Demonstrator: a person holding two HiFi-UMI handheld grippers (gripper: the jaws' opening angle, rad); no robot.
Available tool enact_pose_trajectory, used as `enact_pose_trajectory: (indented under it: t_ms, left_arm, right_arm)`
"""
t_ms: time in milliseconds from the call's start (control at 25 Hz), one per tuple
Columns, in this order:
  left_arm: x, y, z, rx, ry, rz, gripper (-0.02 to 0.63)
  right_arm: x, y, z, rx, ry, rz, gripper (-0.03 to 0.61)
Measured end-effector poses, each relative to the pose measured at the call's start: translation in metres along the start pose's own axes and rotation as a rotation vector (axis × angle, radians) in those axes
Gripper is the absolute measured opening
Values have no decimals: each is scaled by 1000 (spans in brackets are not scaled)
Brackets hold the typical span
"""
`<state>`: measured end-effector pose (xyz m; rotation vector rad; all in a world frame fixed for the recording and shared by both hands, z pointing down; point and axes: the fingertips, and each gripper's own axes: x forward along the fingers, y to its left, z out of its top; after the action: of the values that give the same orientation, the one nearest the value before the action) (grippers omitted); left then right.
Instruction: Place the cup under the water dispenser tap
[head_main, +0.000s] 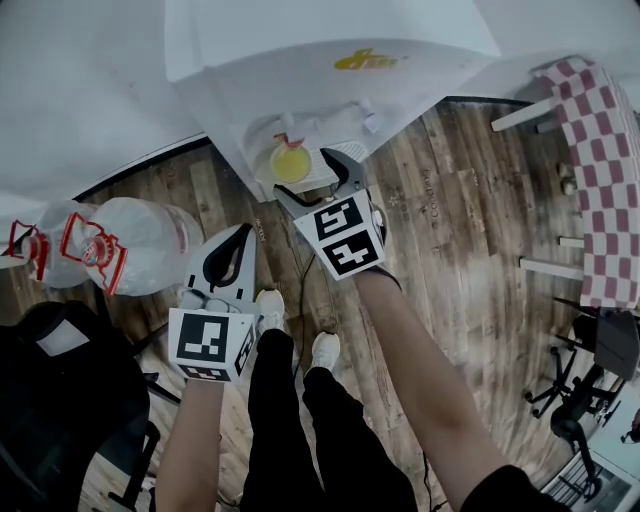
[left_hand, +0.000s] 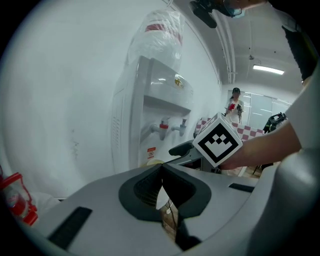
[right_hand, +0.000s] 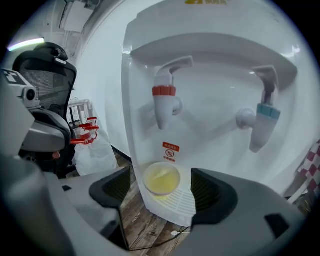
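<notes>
A pale yellow cup (head_main: 290, 163) stands on the drip tray (right_hand: 183, 202) of the white water dispenser (head_main: 330, 60), right under the red tap (right_hand: 163, 102). The blue tap (right_hand: 263, 121) is to its right. My right gripper (head_main: 316, 183) is open just in front of the tray. In the right gripper view the cup (right_hand: 161, 179) shows between the spread jaws of that gripper (right_hand: 162, 194), untouched. My left gripper (head_main: 243, 233) hangs lower left of the dispenser, shut and empty; its own view shows that gripper (left_hand: 161, 176) with the jaw tips meeting.
Large water bottles in plastic wrap (head_main: 120, 245) lie on the wooden floor left of the dispenser. A black chair (head_main: 60, 400) is at lower left. A table with a red checked cloth (head_main: 600, 150) stands at right. The person's shoes (head_main: 325, 350) are below the grippers.
</notes>
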<state>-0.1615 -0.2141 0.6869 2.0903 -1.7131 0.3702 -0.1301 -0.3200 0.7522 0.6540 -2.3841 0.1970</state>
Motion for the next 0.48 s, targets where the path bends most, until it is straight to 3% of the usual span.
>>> enact_pose_trajectory:
  t_ms: [280, 320, 400, 480]
  left_arm:
    - [-27, -21, 12, -9, 9, 18, 14]
    - [-33, -25, 17, -9, 7, 19, 14]
    - [-46, -33, 29, -10, 0, 22, 14]
    - [-61, -41, 40, -17, -5, 25, 14]
  right_arm:
    - [-41, 15, 9, 4, -10, 42, 362]
    - [-50, 17, 12, 11, -13, 46, 345]
    - [-70, 19, 17, 36, -24, 45, 251]
    - [-91, 22, 23, 63, -37, 49, 217]
